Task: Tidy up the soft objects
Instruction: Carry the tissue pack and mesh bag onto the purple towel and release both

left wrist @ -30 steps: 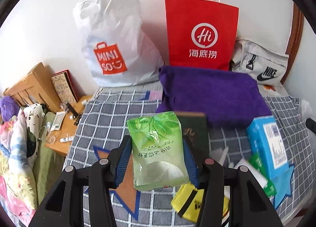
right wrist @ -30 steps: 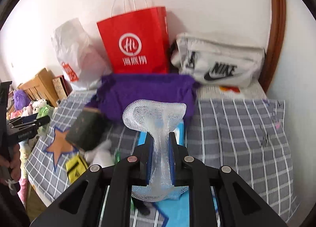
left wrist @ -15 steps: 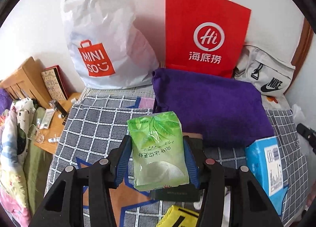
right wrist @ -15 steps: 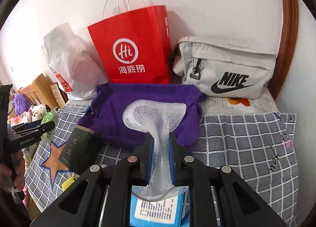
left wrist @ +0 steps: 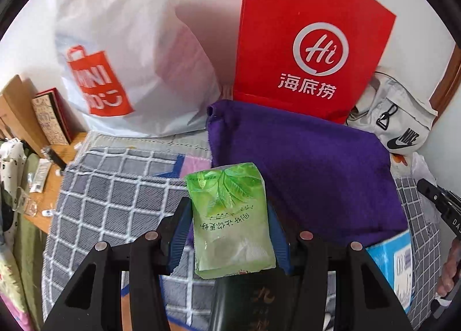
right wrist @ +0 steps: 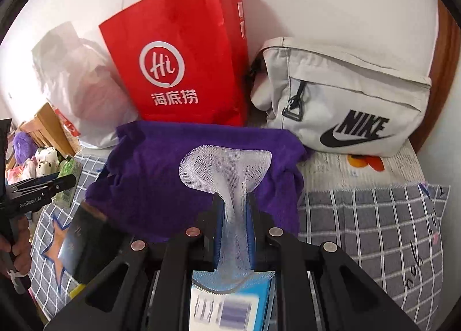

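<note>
Clamping a green tissue pack (left wrist: 230, 221), left gripper (left wrist: 229, 233) held above checked bedding (left wrist: 115, 195), right gripper (right wrist: 234, 227) pinched on white mesh netting (right wrist: 227, 166), purple towel (right wrist: 161, 175) directly ahead, red paper bag (right wrist: 184, 51), white plastic bag (left wrist: 129, 43) and grey Nike pouch (right wrist: 345, 94) lining the wall behind.

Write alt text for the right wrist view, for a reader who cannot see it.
The right gripper is shut on a white foam net sleeve, held above a purple towel on a checked bedspread. Against the wall behind stand a red paper bag and a grey Nike pouch. The left gripper shows at the left edge.
</note>
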Available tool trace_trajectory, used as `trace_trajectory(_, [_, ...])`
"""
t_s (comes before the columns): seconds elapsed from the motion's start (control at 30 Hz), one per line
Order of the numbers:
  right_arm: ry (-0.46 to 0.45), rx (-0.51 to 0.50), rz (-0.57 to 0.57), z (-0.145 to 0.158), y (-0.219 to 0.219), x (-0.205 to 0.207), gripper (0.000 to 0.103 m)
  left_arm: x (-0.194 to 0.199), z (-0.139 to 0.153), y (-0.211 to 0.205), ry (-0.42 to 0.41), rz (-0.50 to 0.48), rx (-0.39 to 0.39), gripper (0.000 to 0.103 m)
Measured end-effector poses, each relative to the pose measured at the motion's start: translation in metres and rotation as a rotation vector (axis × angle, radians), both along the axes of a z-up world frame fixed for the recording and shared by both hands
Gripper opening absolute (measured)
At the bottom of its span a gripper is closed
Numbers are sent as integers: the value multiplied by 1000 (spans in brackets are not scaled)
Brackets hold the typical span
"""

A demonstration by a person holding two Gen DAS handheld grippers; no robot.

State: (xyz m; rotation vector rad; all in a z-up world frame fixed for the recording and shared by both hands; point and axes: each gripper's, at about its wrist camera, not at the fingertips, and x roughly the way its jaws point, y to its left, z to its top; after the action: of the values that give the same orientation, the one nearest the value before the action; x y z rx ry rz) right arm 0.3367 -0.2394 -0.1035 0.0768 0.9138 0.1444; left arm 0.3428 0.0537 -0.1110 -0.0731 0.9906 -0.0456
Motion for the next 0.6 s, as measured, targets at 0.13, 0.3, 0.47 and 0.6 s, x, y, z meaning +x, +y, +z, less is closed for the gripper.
trace_trajectory(0.13, [-2,-8,8,-6,-1,24,16,24,-8,-6,14,-15,-13,50])
trace_trajectory(0.3, [21,-38,25,-20,2,54,16,57,-20,-11,34,-12,-30,50])
trace_trajectory(0.47, [57,-39,46,-42,2,69,16,85,-35,-18,70,-10,-77,50])
trace_trajectory(0.6, [94,-26,43,-58,-3,75,16,102,-44,-25,93,-19,-92,50])
